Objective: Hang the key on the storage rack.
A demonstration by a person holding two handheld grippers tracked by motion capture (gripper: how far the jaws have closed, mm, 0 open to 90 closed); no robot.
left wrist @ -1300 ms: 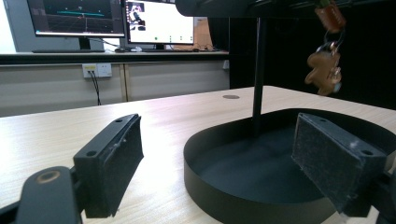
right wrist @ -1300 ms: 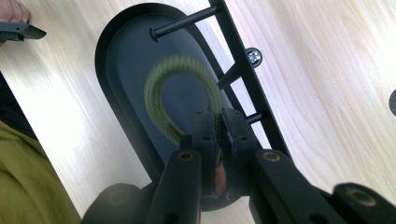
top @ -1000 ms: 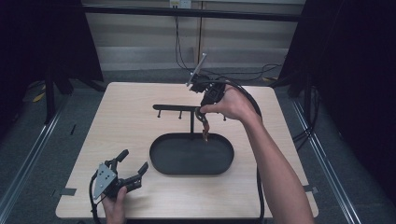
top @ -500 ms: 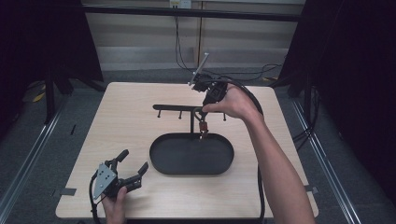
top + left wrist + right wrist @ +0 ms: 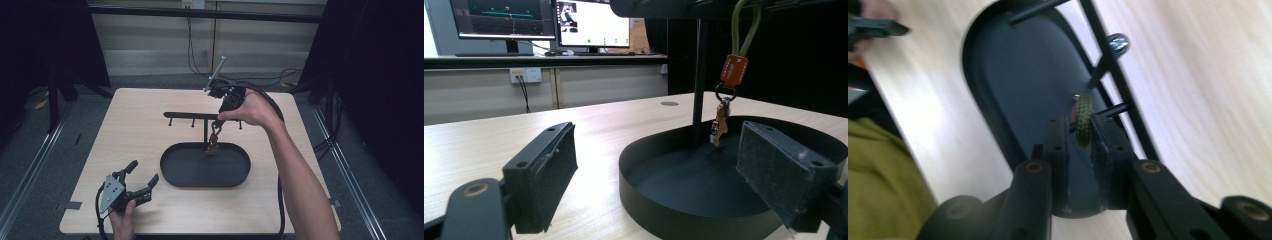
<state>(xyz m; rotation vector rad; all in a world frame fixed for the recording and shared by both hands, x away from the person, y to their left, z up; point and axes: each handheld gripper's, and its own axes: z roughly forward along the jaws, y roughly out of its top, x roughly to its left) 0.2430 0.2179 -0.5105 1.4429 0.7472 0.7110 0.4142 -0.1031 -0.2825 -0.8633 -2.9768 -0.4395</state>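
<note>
Grey floor (image 5: 30,165), black curtains (image 5: 380,75), monitors (image 5: 501,20) on a bench by beige wall (image 5: 150,40).

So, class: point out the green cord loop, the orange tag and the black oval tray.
green cord loop (image 5: 744,27), left gripper view, on its right strand.
orange tag (image 5: 733,70), left gripper view, on its face.
black oval tray (image 5: 170,172), high view, on its left rim.

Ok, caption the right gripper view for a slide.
Right gripper jaws easing open around the green cord loop at a rack peg, above the black tray.
</note>
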